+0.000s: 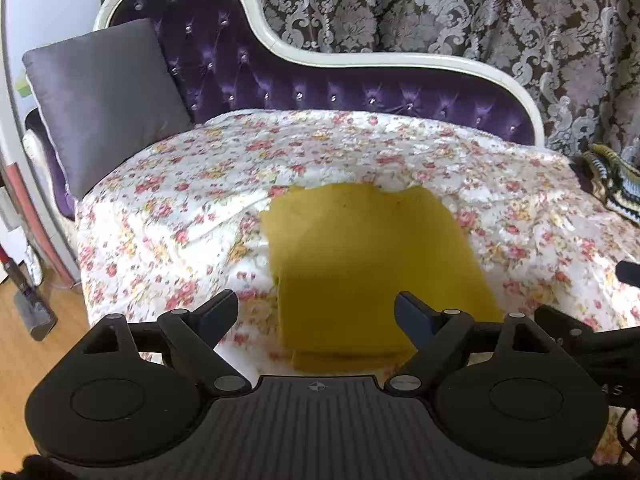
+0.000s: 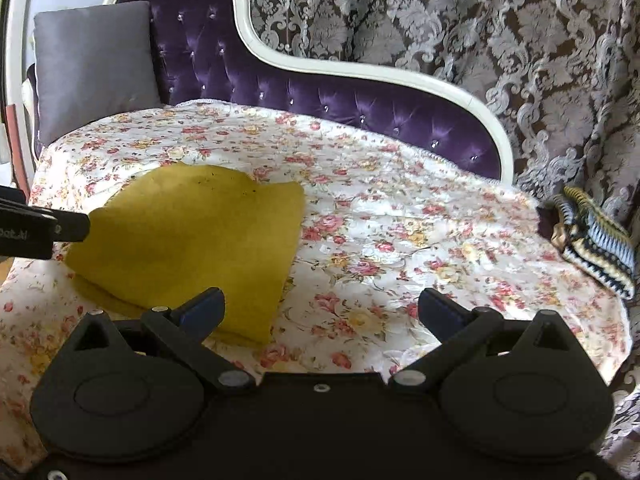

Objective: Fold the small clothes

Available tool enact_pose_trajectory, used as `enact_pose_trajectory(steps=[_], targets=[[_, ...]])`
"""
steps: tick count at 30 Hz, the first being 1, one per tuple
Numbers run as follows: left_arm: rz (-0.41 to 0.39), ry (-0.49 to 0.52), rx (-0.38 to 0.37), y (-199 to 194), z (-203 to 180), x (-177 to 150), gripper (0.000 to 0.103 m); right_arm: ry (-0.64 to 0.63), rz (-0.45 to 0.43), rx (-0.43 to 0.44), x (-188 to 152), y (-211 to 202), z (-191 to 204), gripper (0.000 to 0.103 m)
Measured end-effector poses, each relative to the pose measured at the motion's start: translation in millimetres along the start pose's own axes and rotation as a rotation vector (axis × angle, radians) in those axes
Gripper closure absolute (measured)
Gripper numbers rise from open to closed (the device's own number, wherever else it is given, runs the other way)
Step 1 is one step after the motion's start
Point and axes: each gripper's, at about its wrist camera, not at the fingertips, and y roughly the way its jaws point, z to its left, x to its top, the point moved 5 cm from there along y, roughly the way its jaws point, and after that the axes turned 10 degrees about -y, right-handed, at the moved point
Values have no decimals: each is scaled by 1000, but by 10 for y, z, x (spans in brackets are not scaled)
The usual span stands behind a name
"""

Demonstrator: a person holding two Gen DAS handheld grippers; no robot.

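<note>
Fingers of left gripper (image 1: 316, 314) and right gripper (image 2: 320, 308) stand released, empty; folded yellow garment (image 1: 360, 264) ahead risks unfolding if snagged on regrasp.

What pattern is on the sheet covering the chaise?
White floral sheet with small pink and yellow roses; clearest in the right wrist view.

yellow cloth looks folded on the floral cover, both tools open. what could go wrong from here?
1. The yellow cloth has loose stacked layers at its near edge; a pinch by the left tool may catch only the top one and undo the fold.
2. The floral cover is wrinkled beside the cloth, so a low grab could pick it up too.
3. The right tool is open beside the cloth's corner, mostly over the cover; closing there would probably miss.
</note>
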Motion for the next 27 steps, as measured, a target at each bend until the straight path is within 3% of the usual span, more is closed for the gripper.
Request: enact_pose_trajectory(steps=[6, 12, 27], targets=[[15, -8, 11, -76, -2, -106, 18, 24, -54, 64, 15, -132, 4, 1], [30, -17, 30, -104, 13, -167, 18, 51, -51, 144, -4, -143, 54, 1], [69, -30, 46, -76, 25, -236, 18, 110, -38, 192, -22, -165, 75, 1]])
